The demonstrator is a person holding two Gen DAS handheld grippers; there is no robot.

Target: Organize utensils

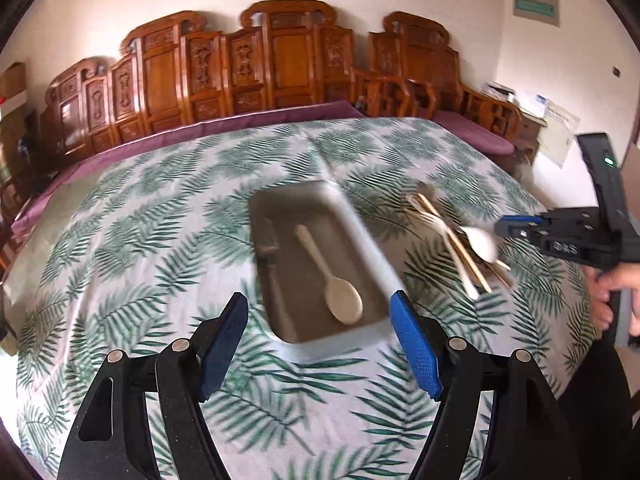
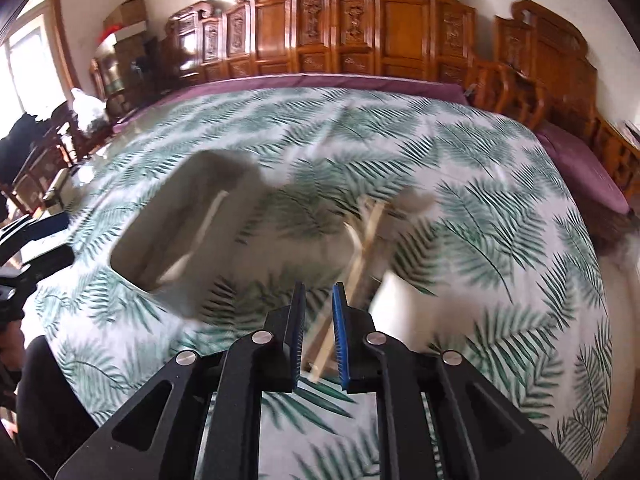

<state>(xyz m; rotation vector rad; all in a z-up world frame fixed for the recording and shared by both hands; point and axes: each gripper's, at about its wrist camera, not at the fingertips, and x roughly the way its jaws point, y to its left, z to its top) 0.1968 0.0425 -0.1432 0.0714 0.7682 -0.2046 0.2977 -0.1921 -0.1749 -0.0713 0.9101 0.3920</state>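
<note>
A grey rectangular tray [image 1: 362, 236] lies on the leaf-print tablecloth and holds a pale spoon [image 1: 334, 280] and a dark fork [image 1: 272, 268]. My left gripper [image 1: 320, 316] is open and empty, just above the tray's near end. A pile of loose utensils [image 1: 456, 240] lies right of the tray: chopsticks, a white fork, a white spoon. My right gripper [image 1: 506, 226] hovers at the pile's right edge. In the right wrist view its jaws [image 2: 319, 296] stand narrowly apart over blurred chopsticks [image 2: 362, 256], holding nothing. The tray [image 2: 188, 232] shows at the left, blurred.
The tablecloth [image 1: 160, 208] covers a large table. Carved wooden chairs [image 1: 280, 64] and purple cushions line the far side. A hand [image 1: 616, 292] holds the right gripper at the table's right edge. The left gripper [image 2: 32, 240] shows at the right wrist view's left edge.
</note>
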